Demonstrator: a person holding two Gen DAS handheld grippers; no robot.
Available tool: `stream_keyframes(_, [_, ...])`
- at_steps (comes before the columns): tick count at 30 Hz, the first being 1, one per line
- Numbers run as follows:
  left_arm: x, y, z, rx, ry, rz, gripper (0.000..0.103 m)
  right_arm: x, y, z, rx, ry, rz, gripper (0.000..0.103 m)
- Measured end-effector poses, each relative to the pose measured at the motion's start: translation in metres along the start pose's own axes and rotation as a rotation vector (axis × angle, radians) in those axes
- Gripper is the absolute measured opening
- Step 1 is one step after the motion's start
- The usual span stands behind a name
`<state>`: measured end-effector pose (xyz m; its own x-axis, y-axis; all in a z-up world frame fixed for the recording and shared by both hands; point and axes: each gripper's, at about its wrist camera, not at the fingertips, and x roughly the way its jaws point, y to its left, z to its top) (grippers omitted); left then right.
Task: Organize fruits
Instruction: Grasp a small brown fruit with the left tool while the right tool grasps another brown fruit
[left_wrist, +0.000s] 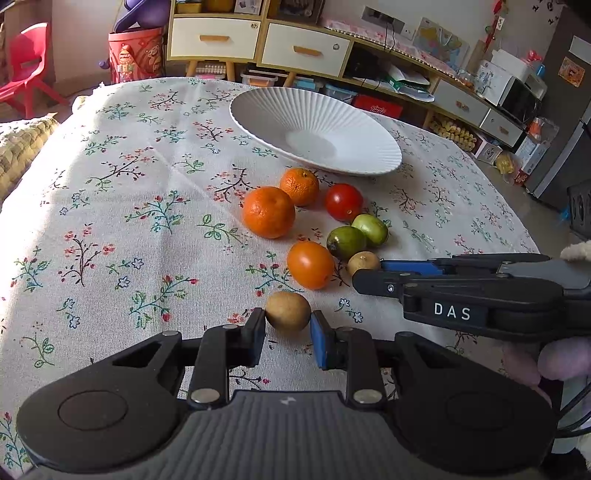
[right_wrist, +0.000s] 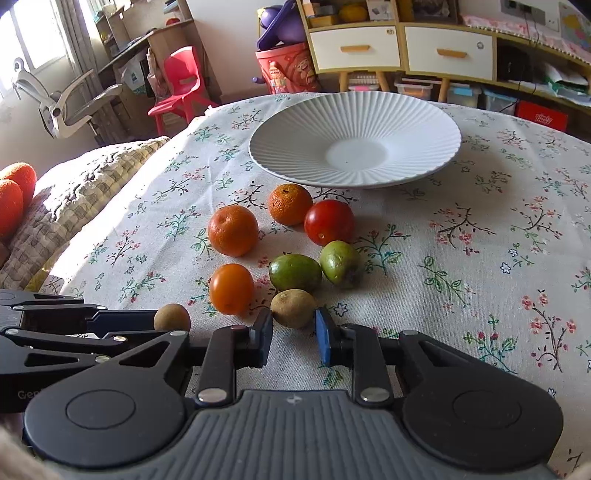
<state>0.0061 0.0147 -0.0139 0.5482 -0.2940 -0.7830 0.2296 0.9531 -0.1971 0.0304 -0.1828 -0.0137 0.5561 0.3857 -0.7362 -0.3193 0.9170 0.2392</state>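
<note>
1. The desk (left_wrist: 110, 155), under its floral cloth, carries everything ahead of your fingers.
2. The white ribbed plate (right_wrist: 354, 122) sits far beyond both sets of fingers, with no fruit on it.
3. Two tangerines (left_wrist: 269, 211) lie between the plate and your fingers, with a red tomato (left_wrist: 343, 201) just right of the farther one.
4. An orange tomato (left_wrist: 310, 264) lies just ahead of your left fingers.
5. Two green fruits (right_wrist: 294, 272) touch each other, just past your right fingers.
6. Your left gripper (left_wrist: 288, 338) is spread, a small brown fruit (left_wrist: 287, 310) sitting at its fingertips (contact on either side is hard to judge).
7. Your right gripper (right_wrist: 294, 336) is likewise parted around a second brown fruit (right_wrist: 293, 308), which rests on the cloth at the fingertips, beside the green ones.
</note>
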Motion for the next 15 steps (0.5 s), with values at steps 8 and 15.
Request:
stream_keyframes(8, [-0.004, 0.001, 0.007, 0.000, -0.025, -0.005, 0.010, -0.009, 0.003, 0.002, -0.013, -0.009, 0.001, 0.020])
stream_keyframes(15, [-0.002, -0.001, 0.017, 0.003, -0.051, 0.012, 0.010, -0.013, 0.000, 0.009, -0.001, -0.024, 0.008, 0.011])
